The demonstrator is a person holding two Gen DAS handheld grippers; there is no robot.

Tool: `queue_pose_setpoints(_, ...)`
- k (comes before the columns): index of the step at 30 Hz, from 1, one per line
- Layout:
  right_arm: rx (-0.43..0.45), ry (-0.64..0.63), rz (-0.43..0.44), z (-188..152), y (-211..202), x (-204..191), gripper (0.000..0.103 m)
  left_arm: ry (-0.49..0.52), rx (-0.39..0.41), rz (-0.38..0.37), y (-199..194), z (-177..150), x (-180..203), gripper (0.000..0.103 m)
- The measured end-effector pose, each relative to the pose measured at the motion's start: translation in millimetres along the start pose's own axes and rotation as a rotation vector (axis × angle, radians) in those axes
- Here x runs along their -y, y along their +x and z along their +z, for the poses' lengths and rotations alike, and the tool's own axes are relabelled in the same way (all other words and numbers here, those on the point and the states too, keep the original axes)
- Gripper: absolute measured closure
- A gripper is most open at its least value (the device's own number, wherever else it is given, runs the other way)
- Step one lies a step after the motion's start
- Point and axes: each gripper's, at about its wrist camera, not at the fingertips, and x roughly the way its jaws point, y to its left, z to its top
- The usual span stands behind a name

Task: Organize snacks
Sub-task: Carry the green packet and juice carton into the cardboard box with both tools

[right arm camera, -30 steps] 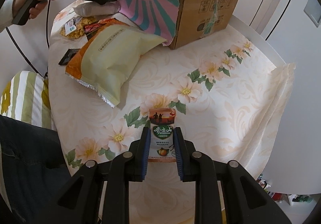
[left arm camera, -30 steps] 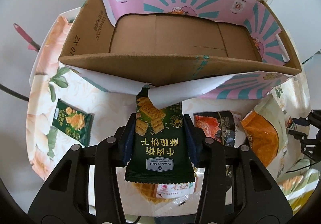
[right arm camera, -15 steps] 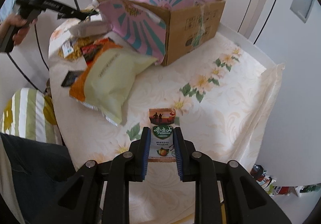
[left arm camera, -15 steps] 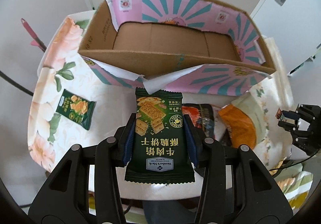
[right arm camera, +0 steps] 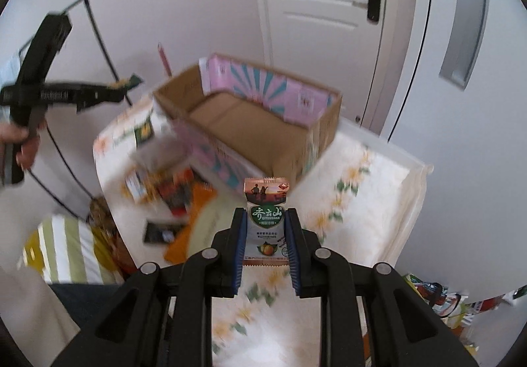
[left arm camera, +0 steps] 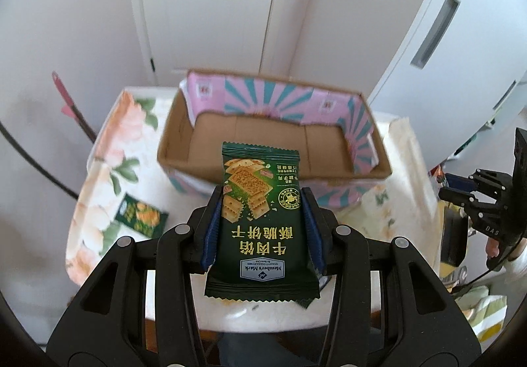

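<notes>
Pinching a dark-green cracker packet [left arm camera: 260, 219] (gold print), left tool [left arm camera: 260, 212]; right tool [right arm camera: 266, 228] clamps white pouch [right arm camera: 266, 222].

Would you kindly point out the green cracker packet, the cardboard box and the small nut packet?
green cracker packet [left arm camera: 260, 222], left wrist view, middle of its front.
cardboard box [left arm camera: 263, 140], left wrist view, bare inner floor.
small nut packet [right arm camera: 266, 222], right wrist view, printed front.

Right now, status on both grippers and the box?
Left gripper shut on green cracker packet. Right gripper shut on small white snack packet. Cardboard box open, looks empty. Nothing blocking it.
</notes>
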Motion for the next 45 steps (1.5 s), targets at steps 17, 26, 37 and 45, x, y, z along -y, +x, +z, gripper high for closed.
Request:
queue_pose_setpoints(17, 0.129, 0.299, -0.13, 126, 38, -40, 0.082, 0.084, 0.024, -0.141, 48, 100, -51, 0.063)
queue_pose_setpoints(26, 0.084, 0.465, -0.169, 160, 105, -44, 0.082, 0.162, -0.084, -0.199, 115, 121, -55, 0.063)
queue_pose_setpoints(37, 0.011, 0.555, -0.216, 161, 149, -39, 0.082, 0.248, -0.177, -0.156, 179, 110, -36, 0.062)
queue_pose_setpoints(45, -0.008, 0.585, -0.213, 154, 150, -34, 0.082, 0.292, -0.104, -0.089, 167, 106, -31, 0.0)
